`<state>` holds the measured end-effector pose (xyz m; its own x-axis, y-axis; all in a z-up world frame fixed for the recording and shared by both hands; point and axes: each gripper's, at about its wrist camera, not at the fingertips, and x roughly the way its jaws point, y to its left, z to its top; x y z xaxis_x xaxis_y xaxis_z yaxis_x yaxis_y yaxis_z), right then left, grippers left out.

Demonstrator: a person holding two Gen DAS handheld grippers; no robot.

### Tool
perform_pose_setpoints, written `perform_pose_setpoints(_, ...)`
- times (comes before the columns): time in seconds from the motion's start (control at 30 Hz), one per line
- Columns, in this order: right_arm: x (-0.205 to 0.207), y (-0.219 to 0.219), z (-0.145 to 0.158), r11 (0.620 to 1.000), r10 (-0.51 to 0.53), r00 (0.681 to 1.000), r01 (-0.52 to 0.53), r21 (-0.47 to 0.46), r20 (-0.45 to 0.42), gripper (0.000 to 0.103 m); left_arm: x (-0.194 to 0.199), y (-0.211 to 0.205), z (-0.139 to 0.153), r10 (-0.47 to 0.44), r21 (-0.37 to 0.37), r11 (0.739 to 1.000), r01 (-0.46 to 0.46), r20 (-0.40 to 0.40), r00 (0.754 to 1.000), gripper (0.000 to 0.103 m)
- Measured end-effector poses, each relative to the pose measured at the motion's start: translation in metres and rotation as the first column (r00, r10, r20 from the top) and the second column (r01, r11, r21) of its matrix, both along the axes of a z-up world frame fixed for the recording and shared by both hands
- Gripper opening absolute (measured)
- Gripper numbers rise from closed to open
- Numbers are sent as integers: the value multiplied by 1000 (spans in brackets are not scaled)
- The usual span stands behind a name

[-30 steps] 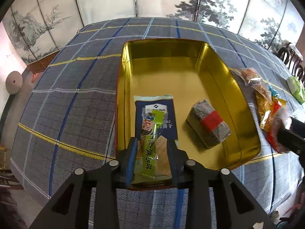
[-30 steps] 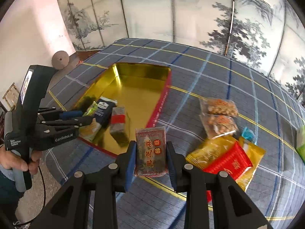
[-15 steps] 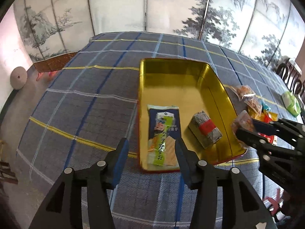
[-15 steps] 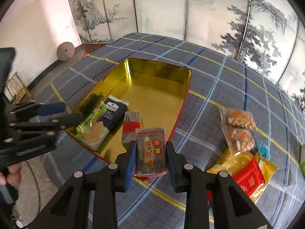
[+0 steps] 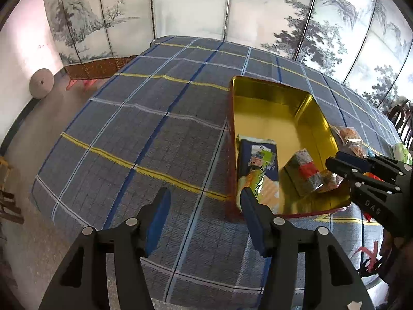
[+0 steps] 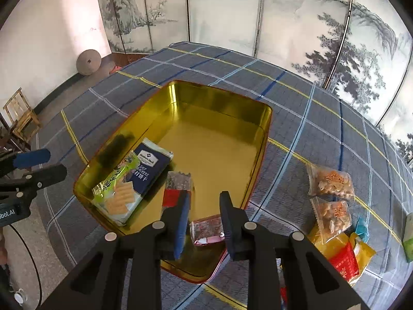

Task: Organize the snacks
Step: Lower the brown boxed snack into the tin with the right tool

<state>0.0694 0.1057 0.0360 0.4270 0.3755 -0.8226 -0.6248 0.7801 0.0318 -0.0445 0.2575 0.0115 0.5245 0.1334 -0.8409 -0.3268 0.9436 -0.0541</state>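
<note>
A gold tin point(image 6: 219, 108) point(image 5: 304, 103) stands on the checked tablecloth. In it lie a blue cracker pack point(image 6: 149, 165) point(image 5: 258, 160) with a green stick pack point(image 6: 113, 180) on it, a grey block with a red band point(image 6: 178, 186) point(image 5: 307, 170), and a small red-brown packet point(image 6: 206, 230). My right gripper point(image 6: 204, 206) is open just above that packet, over the tin's near end. My left gripper point(image 5: 204, 201) is open and empty over the cloth, left of the tin.
Loose snacks lie on the cloth right of the tin: two clear bags of orange bites point(image 6: 330, 183), yellow and red packs point(image 6: 343, 255), a green pack point(image 6: 407, 235). A folding screen point(image 6: 232, 13) stands behind the table. A wooden stool point(image 6: 20, 118) is on the floor at left.
My right gripper opened and let the red-brown packet drop into the tin. My left gripper drew back and left, away from the tin, and opened wider.
</note>
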Motion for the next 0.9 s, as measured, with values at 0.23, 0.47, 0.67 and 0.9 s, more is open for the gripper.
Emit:
perform_pose_setpoints(0.23, -6, 2, -7, 1000, 11, 999, -11, 16, -36, 25, 0, 1, -5, 8, -18, 1000, -8, -10, 1000, 57)
perform_pose_setpoints(0.47, -19, 13, -17, 999, 44, 996, -42, 27, -72, 25, 0, -3, -4, 0, -11, 1000, 0, -10, 1000, 57)
perform_pose_setpoints(0.67, -19, 2, -5, 997, 27, 998, -22, 75, -64, 25, 1, -7, -1, -10, -11, 1000, 10, -2, 1000, 57)
perform_pose_setpoints(0.9, -9, -47, 11, 991, -69, 996, 74, 111, -48, 26, 10, -32, 9, -65, 7, 998, 65, 14, 998, 59)
